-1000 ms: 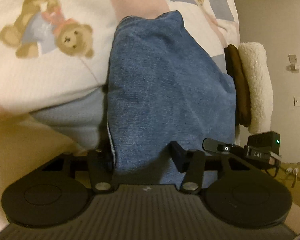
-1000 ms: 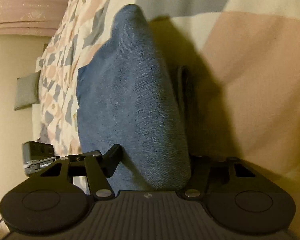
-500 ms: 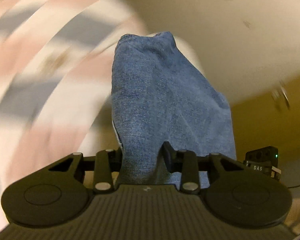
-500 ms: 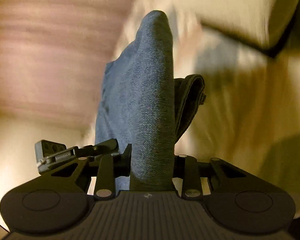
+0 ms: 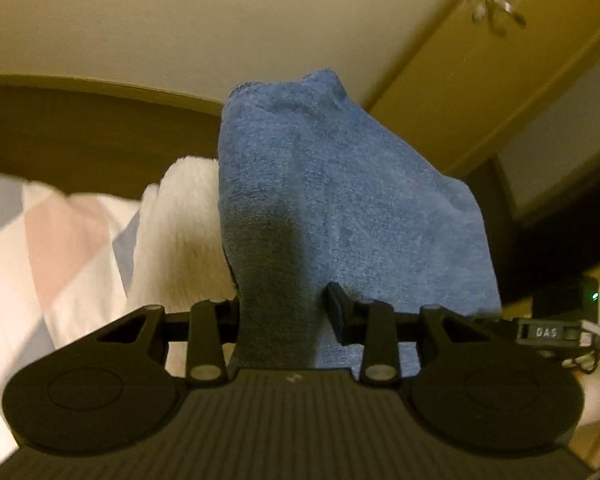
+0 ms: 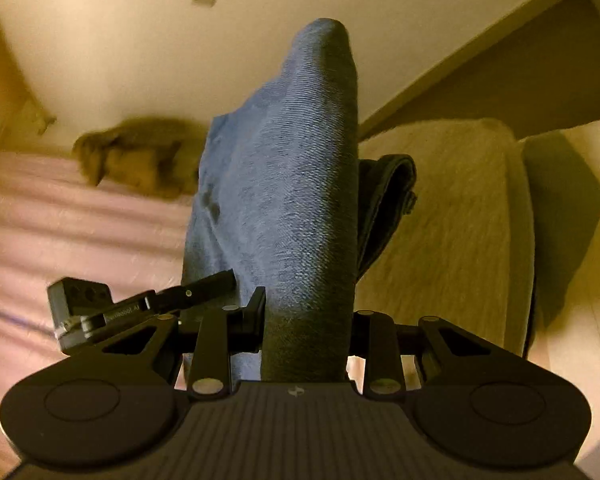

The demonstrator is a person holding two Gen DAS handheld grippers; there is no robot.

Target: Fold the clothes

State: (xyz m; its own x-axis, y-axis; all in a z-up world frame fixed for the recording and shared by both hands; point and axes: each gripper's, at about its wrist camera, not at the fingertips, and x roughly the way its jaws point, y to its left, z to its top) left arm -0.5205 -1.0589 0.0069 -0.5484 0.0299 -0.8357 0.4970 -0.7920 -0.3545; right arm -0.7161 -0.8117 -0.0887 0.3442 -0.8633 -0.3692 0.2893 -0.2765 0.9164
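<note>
A folded blue denim garment (image 5: pixel 332 208) fills the middle of the left wrist view. My left gripper (image 5: pixel 284 308) is shut on its near edge and holds it up off the bed. In the right wrist view the same denim garment (image 6: pixel 292 200) stands as a thick fold. My right gripper (image 6: pixel 308 320) is shut on it. A darker inner layer of the garment (image 6: pixel 388 204) shows to the right of the fold. Both cameras tilt upward toward the wall.
A patchwork quilt (image 5: pixel 60 248) and a white fleece blanket (image 5: pixel 180 232) lie at the left. A cream fleece blanket (image 6: pixel 452 224) lies at the right, a brown plush (image 6: pixel 136 156) and pink bedding (image 6: pixel 80 240) at the left. A wooden door (image 5: pixel 480 60) is at the back right.
Both grippers closed on the denim garment and lifted it off the quilt. The views swung up from the bed toward the wall and headboard.
</note>
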